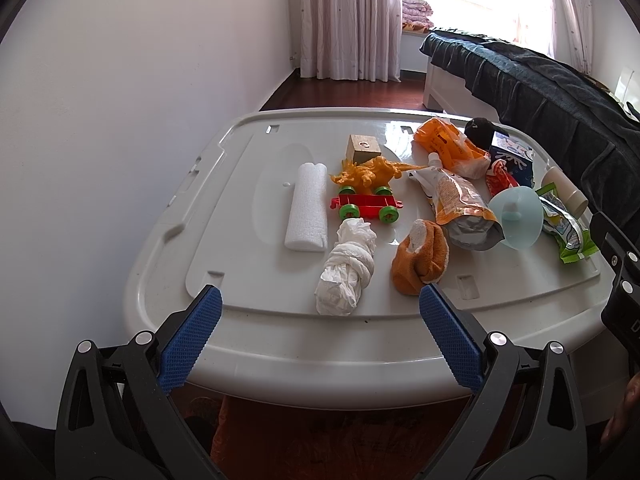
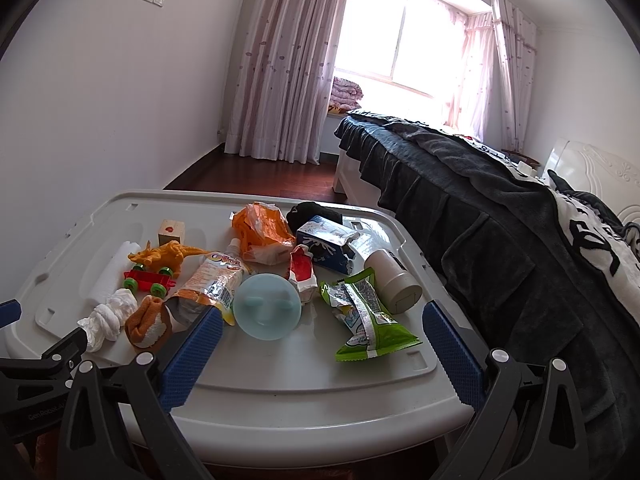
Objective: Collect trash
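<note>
**Both grippers wide apart over the near edge, nothing held**

Left gripper [image 1: 320, 312] spread wide above the near edge of the white bin lid [image 1: 248, 340], gripping nothing. Right gripper [image 2: 322, 332] likewise spread wide and empty, toward the near right corner. Twisted white tissue [image 1: 346, 276] just ahead of the left gripper, beside the orange sock [image 1: 420, 260]. Green wrapper [image 2: 368, 320] near the right edge, by the pale blue lid [image 2: 267, 306]. Orange bag [image 2: 262, 236] and milk carton [image 2: 328, 244] toward the far edge.

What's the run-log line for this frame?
left tongs: open, empty | right tongs: open, empty | crumpled white tissue wad: untouched on white plastic lid
</note>
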The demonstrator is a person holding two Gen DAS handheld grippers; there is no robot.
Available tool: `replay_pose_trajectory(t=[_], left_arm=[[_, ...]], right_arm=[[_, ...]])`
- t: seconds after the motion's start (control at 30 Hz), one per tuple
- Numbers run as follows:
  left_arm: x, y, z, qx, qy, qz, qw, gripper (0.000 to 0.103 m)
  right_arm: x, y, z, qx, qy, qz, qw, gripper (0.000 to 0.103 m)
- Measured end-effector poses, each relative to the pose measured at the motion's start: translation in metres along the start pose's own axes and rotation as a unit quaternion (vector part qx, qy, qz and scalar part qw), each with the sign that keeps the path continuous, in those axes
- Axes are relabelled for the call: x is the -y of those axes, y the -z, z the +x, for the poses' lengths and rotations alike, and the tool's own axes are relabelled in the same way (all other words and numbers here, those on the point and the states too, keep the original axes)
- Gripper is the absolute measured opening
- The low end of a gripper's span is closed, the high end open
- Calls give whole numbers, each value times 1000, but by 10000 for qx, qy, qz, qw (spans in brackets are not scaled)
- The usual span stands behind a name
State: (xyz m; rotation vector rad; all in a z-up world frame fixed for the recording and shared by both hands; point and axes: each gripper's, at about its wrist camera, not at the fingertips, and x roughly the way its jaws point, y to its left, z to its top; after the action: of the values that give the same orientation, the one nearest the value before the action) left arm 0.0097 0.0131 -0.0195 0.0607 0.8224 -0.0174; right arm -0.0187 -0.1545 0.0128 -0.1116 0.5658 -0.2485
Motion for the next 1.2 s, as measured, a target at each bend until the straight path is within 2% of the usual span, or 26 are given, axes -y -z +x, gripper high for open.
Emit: replay_pose_trajectory(t=[1.1, 1.2], left_arm=[[-3, -1, 1, -7, -24, 35, 10000, 96], [-8, 1, 4, -68, 212, 20, 9997, 96]], right_arm=[[4, -5, -9, 144, 18, 41, 9999, 99], [8, -6, -14, 227, 77, 14, 9997, 99]])
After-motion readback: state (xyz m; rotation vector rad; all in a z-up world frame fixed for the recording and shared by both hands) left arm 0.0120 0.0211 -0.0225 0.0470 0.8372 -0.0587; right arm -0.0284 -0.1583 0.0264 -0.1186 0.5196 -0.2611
